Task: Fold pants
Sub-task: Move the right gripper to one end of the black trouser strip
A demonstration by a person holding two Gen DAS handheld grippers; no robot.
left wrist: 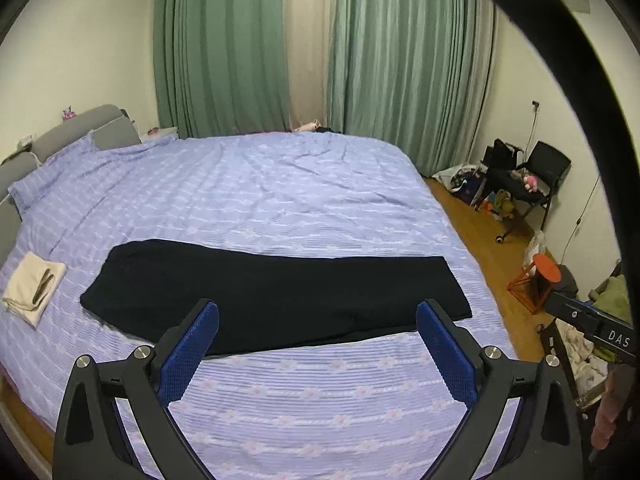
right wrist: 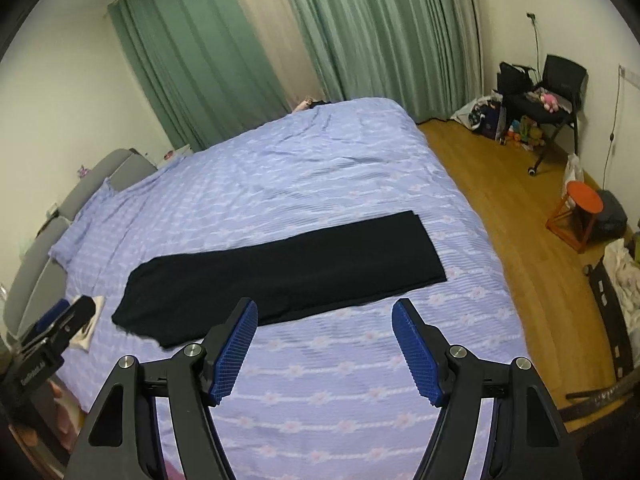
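Left wrist view: the long black fabric pants [left wrist: 276,292] lie flat across the middle of the frame on the lilac striped bed [left wrist: 320,408], seemingly already folded leg on leg; the left gripper [left wrist: 318,322] hovers with jaws wide, holding nothing.

Right wrist view: the right gripper [right wrist: 325,318] also has wide, free jaws, and the crosswise folds seem still left.

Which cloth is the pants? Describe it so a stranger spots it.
Start at the bed with the lilac cover. The pants lie flat across its near half as a long black strip. The only other cloth there, a folded cream piece by the headboard end, is small and pale.
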